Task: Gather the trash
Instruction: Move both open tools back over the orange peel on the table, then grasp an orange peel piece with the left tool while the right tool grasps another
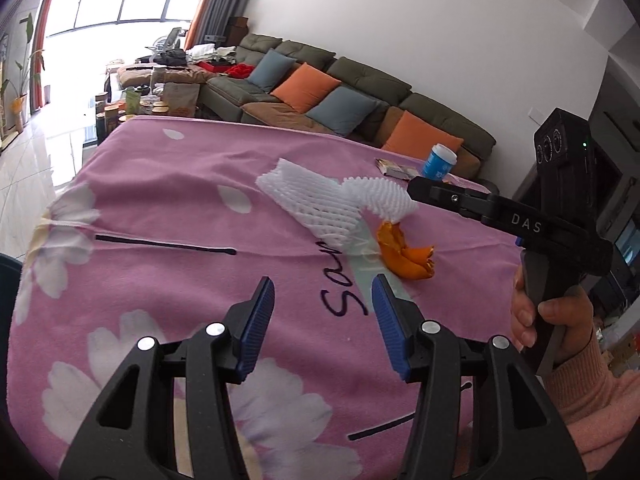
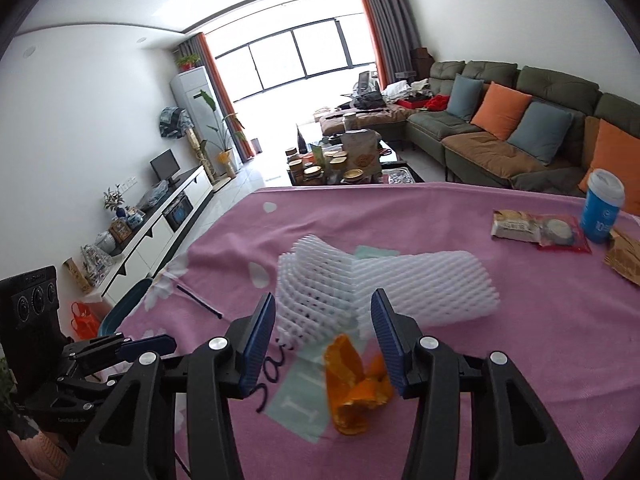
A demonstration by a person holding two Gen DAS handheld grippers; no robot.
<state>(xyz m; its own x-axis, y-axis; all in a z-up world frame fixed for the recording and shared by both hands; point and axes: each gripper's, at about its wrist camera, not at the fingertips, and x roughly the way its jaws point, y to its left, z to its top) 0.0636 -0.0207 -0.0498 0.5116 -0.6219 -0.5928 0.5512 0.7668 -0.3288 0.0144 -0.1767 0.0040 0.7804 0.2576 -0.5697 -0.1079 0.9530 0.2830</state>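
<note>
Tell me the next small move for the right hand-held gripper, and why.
Probably ease the right hand-held gripper forward and down to straddle the orange peel, then close. Its jaws stand open and empty, the peel lies on the pink cloth just ahead between them, nearer than the white foam netting.

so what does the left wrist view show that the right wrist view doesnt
Only the left wrist view: the right gripper from the side, and the hand holding its handle, with a pink sleeve.

Only the right wrist view: the TV cabinet along the wall, the air conditioner, and an orange bag on the floor.

Both: the pink cloth, white foam nets, orange peel, snack wrappers, blue cup, sofa and window. Both grippers stand open, holding nothing.
</note>
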